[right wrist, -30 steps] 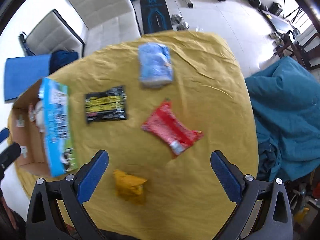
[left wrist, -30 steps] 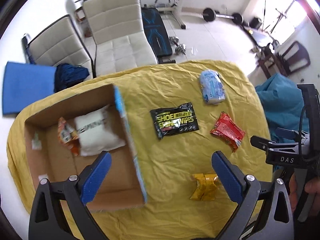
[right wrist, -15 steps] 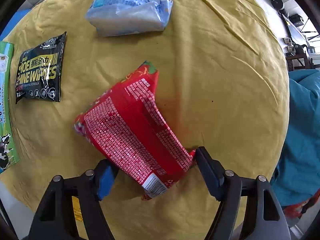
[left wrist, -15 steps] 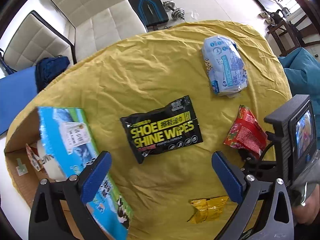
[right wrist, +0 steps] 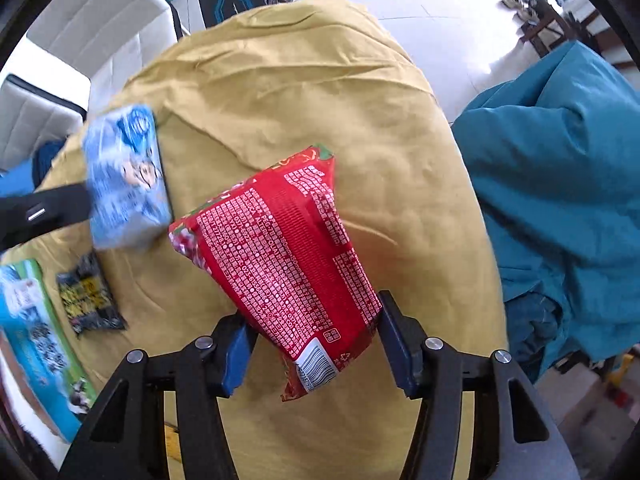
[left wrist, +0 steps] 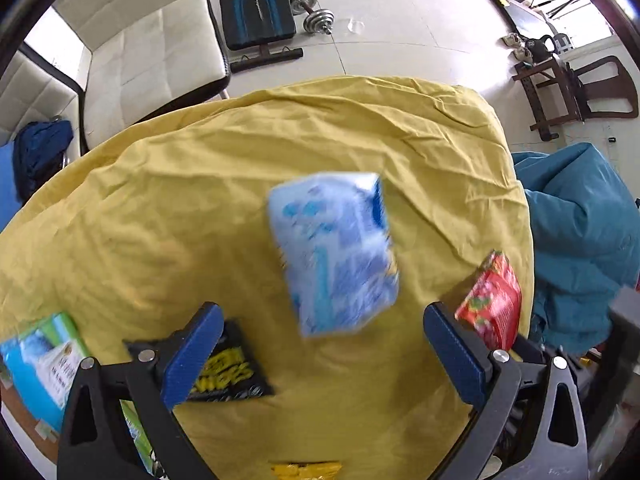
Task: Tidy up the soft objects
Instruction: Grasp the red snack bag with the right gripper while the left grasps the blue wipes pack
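Left wrist view is described from left to right. One cardboard box [left wrist: 38,376] with a blue and green printed flap is seen at the left edge. Next to it one black wipes packet [left wrist: 228,368] lies flat on the yellow cloth [left wrist: 180,208], partly hidden behind the left finger. The left gripper [left wrist: 320,364] is seen with its two blue pads wide apart, and nothing is held between them. One pale blue tissue pack [left wrist: 336,252] is blurred ahead of the open jaws, in the middle of the cloth. One yellow packet [left wrist: 306,470] is cut by the bottom edge. One red packet [left wrist: 494,300] is seen at the right, near the cloth's edge.

Right wrist view shows, from the left, the same box [right wrist: 36,344], the black wipes packet [right wrist: 90,300] and the pale blue tissue pack [right wrist: 126,176], which is just beside a dark part of the other tool. The right gripper [right wrist: 314,342] is clamped on the lower end of the red packet [right wrist: 284,248], which is tilted above the cloth [right wrist: 320,80]. One teal blanket [right wrist: 560,200] is piled at the right.
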Motion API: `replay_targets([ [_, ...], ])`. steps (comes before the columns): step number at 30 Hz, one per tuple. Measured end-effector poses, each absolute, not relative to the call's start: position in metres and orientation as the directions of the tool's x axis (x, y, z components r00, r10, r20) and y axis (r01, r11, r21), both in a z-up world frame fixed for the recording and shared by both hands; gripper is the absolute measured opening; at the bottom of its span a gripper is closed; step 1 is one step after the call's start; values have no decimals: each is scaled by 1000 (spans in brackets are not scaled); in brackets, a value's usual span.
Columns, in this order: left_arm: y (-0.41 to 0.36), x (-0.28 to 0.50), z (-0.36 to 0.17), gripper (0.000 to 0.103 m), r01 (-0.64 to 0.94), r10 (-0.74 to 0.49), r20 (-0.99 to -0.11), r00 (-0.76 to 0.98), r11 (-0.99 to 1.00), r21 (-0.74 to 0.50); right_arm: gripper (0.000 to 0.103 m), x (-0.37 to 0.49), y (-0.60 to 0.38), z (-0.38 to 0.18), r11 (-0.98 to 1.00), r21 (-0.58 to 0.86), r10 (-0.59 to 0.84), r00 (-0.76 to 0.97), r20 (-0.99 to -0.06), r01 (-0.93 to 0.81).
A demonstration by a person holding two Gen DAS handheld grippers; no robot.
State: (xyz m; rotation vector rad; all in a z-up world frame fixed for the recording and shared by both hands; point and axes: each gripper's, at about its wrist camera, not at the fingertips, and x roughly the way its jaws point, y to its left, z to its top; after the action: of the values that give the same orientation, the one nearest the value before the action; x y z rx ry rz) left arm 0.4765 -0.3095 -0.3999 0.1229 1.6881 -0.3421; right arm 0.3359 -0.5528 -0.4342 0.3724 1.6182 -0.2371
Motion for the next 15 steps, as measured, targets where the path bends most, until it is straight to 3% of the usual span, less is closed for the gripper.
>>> replay_targets([
  [4,-330,495,-428,98,282,-82,-978,-193,950,-135,60,333,-560,-439,918,108,141,-58,-988,382],
  [6,-338,496,-440,68,318,-39,-981,-192,943,-99,61,332,-553,-445,922,113,145,-62,-987,369],
  [9,-339,489,-450,58,340,-25,-979,-203,936,-95,63,329,-555,-450,923,145,179,-64,-982,357],
  [15,-322,462,-442,54,371,-8,-987,-157,926,-67,66,332,-554,-458,931,134,172,-85,-981,339],
])
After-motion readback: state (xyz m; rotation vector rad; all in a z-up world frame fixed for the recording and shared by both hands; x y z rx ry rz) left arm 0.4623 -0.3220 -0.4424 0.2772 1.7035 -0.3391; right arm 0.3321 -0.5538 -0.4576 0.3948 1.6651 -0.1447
